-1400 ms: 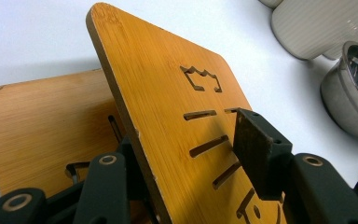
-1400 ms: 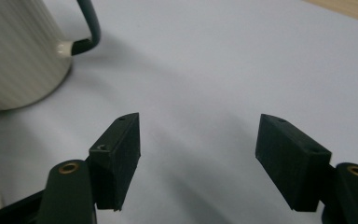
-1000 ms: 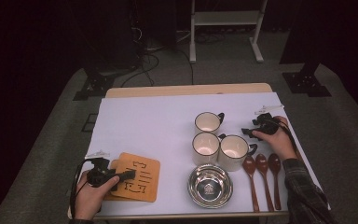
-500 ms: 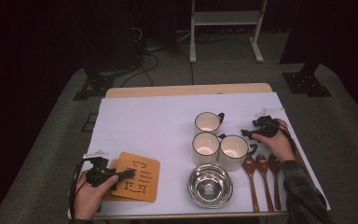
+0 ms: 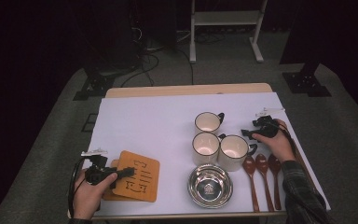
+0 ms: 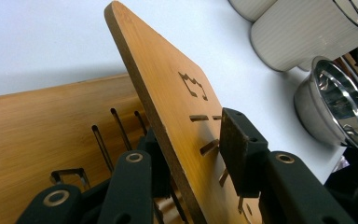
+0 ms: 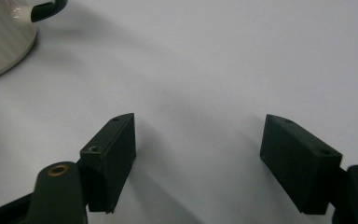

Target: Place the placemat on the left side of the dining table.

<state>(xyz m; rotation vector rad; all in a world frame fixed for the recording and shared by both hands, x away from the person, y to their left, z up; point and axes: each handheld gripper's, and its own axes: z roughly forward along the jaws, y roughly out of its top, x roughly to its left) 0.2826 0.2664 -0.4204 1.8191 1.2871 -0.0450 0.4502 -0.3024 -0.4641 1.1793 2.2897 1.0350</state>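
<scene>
Two orange wooden slotted boards lie stacked at the table's front left. My left gripper point(image 5: 123, 172) point(image 6: 196, 154) has its jaws on either side of the upper board point(image 5: 137, 176) point(image 6: 168, 88), which tilts up off the lower board point(image 5: 108, 191) point(image 6: 46, 126). The jaws have just been closing and now pinch its edge. My right gripper point(image 5: 248, 133) point(image 7: 198, 154) stands open over bare white table cover, next to the handle of a white mug point(image 5: 234, 147) point(image 7: 0, 42), with nothing between its fingers.
Two more white mugs point(image 5: 208, 122) point(image 5: 205, 143) stand beside that one. A steel bowl point(image 5: 209, 185) point(image 6: 335, 107) sits at the front, with three wooden spoons point(image 5: 261, 170) to its right. The white cover point(image 5: 154, 121) stretches across the table's left and back.
Both hands stay where they were. The left gripper's jaws look a little narrower around the upper board's edge.
</scene>
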